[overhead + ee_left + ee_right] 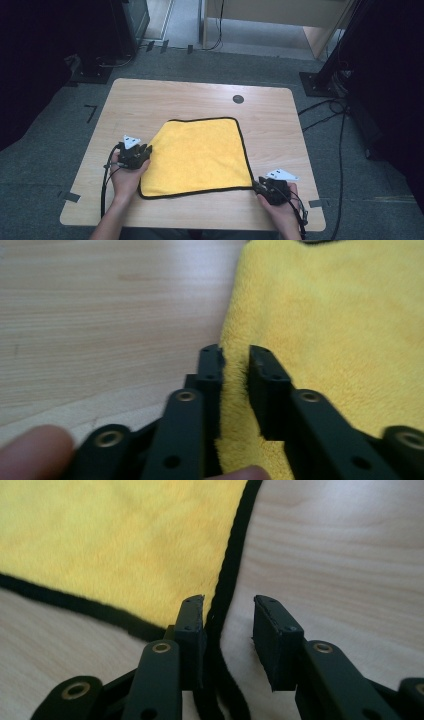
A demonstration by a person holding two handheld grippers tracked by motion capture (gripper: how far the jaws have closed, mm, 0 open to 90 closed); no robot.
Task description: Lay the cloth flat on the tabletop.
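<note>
Cloth (200,155) of yellow pile with a black bound hem is laid flat on the wooden table (150,95), toward the near edge and slightly right of centre. A small dark round disc (238,99) is set into the tabletop beyond the cloth, well apart from it.

At the cloth's left edge, the left gripper (145,150) is held low by the person's left hand (126,177). In the left gripper view, the jaws are seen drawn close together, with a raised fold of the yellow edge between them; the pads press on it from both sides.

At the near right corner of the cloth, the right gripper (257,186) is positioned by the right hand (282,207). In the right gripper view, its jaws are parted by a moderate gap. The black hem (227,595) runs down beside the left jaw and into the gap. The right jaw stands clear of the hem over bare wood, so nothing is gripped.
</note>
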